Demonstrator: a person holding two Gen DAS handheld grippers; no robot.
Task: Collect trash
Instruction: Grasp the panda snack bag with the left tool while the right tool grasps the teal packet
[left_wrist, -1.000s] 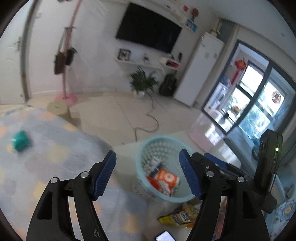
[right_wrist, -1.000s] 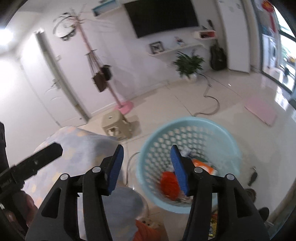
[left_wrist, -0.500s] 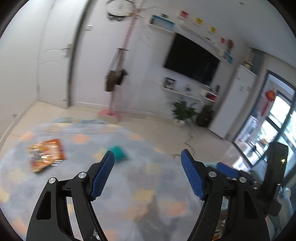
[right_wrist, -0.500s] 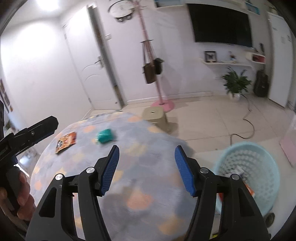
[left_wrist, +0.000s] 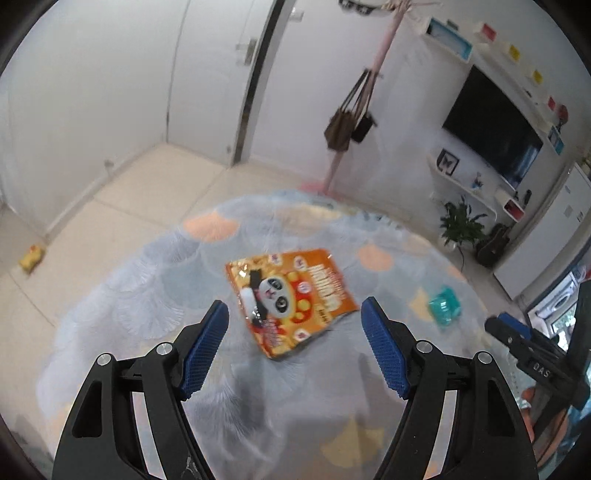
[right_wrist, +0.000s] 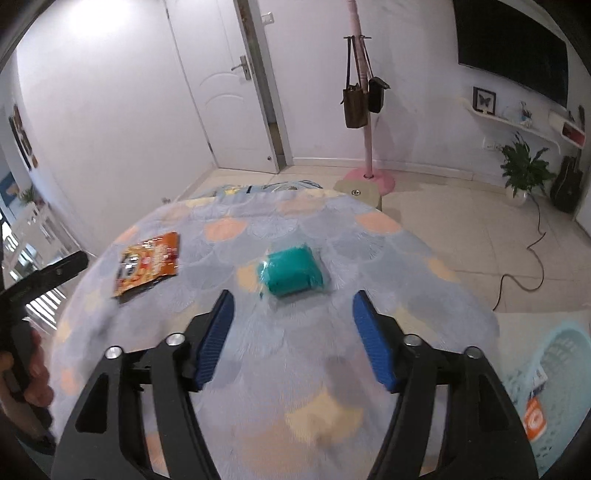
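An orange snack packet with a panda on it lies flat on the round table's blue patterned cloth. My left gripper is open and empty, just in front of the packet. A teal wrapped pack lies on the same cloth. My right gripper is open and empty, just short of the pack. The orange packet also shows in the right wrist view, to the left. The teal pack shows in the left wrist view, to the right.
A light blue laundry basket with trash in it stands on the floor at the table's right. A pink coat stand with bags, a small stool, a potted plant and a floor cable lie beyond. A yellow item lies on the floor.
Both grippers have swung from over the basket to over the table. The left now faces the orange packet and the right faces the teal pack. Both stay open.
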